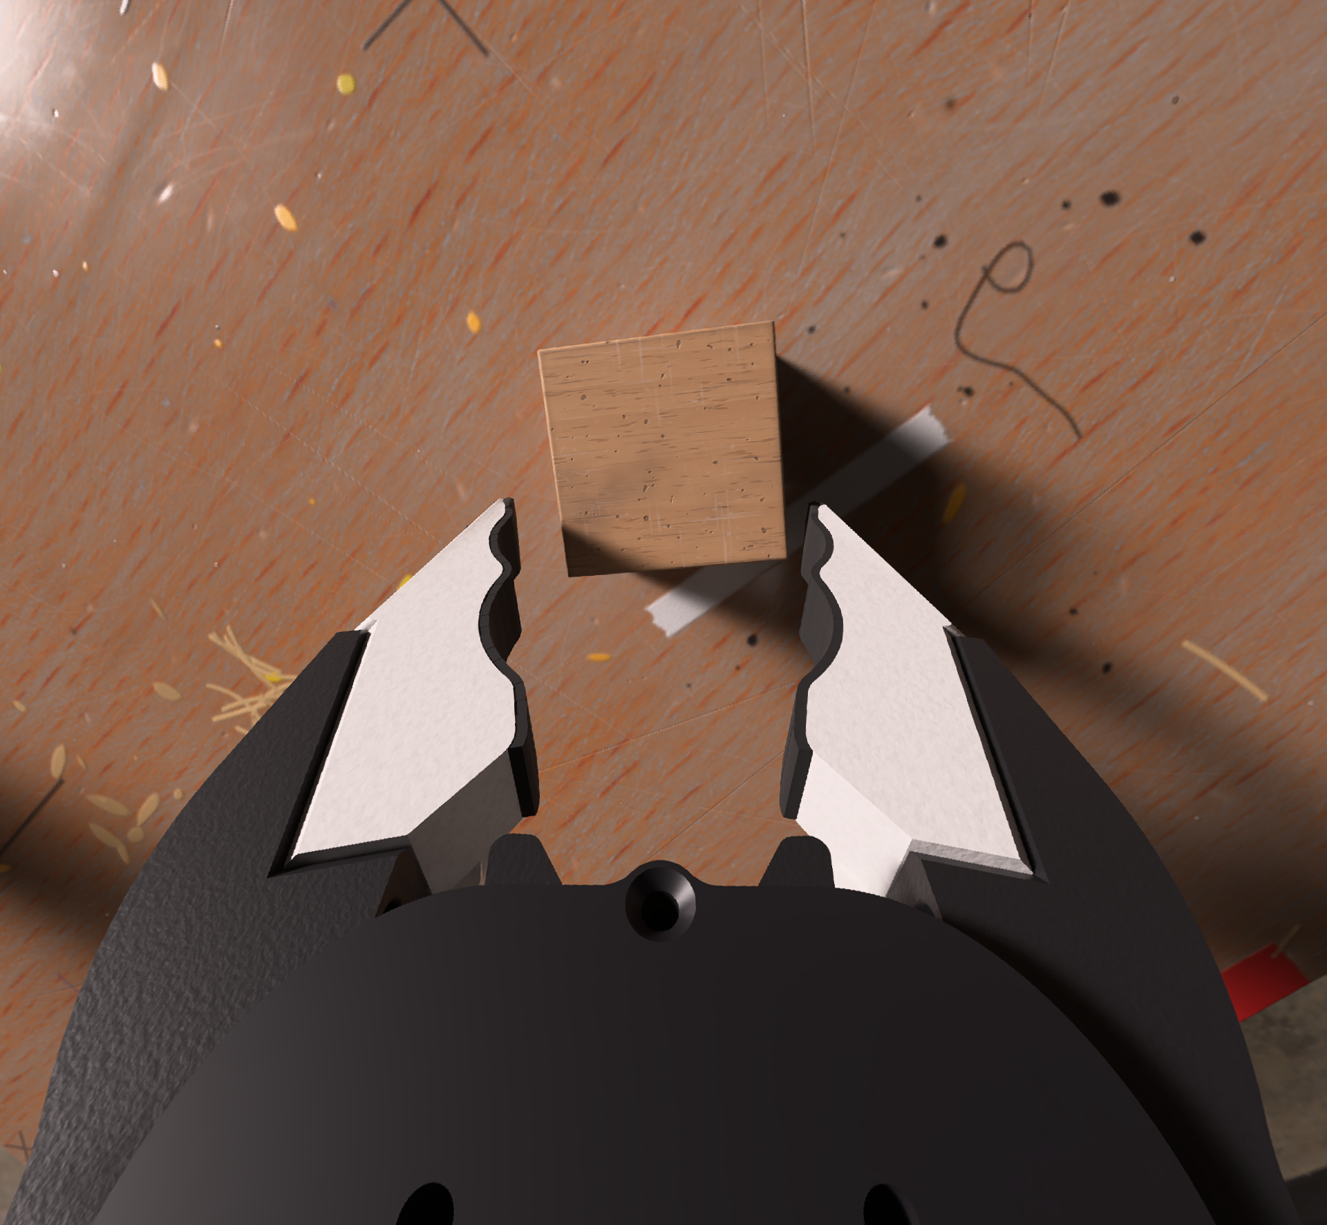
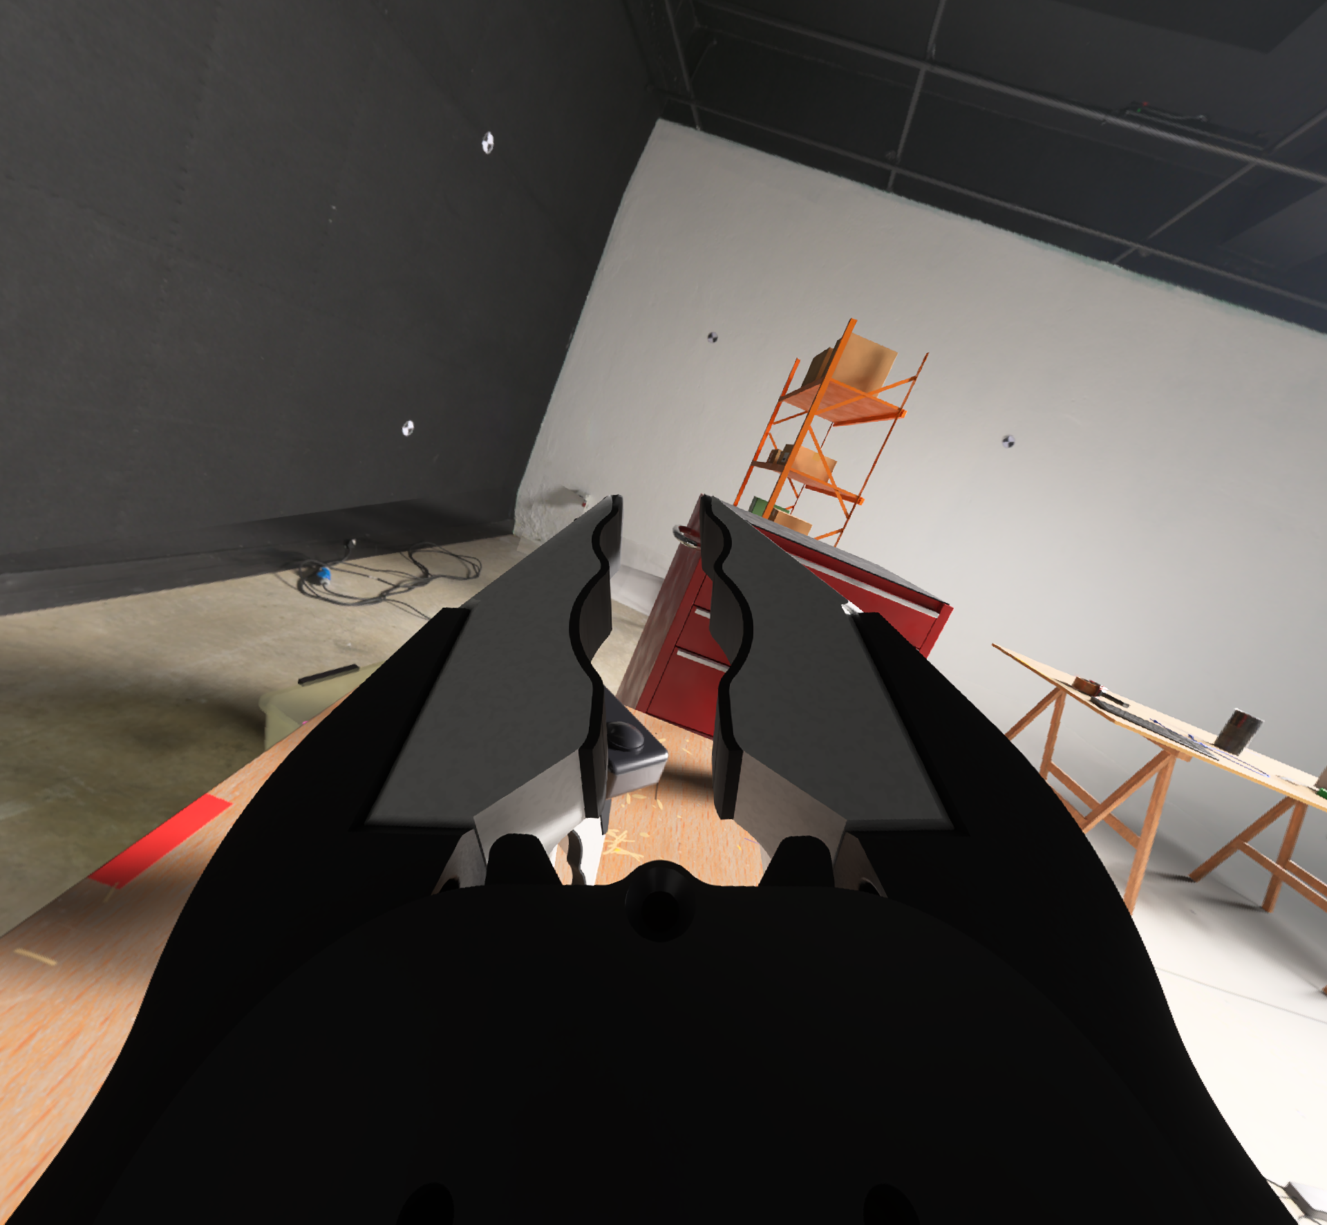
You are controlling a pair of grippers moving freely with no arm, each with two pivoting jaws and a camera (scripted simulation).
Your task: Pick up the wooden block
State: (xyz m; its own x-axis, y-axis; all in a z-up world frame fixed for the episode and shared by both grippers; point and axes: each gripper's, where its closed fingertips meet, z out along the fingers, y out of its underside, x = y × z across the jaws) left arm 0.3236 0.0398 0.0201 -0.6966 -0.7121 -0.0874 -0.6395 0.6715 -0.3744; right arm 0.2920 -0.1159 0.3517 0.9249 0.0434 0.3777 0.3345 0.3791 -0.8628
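two spread fingers (image 1: 503, 544) above wooden block (image 1: 664, 447)

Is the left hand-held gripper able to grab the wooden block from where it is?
Probably yes. The left hand-held gripper is open, the wooden block sits just ahead of its fingertips, and nothing lies between them; the gap looks about wide enough.
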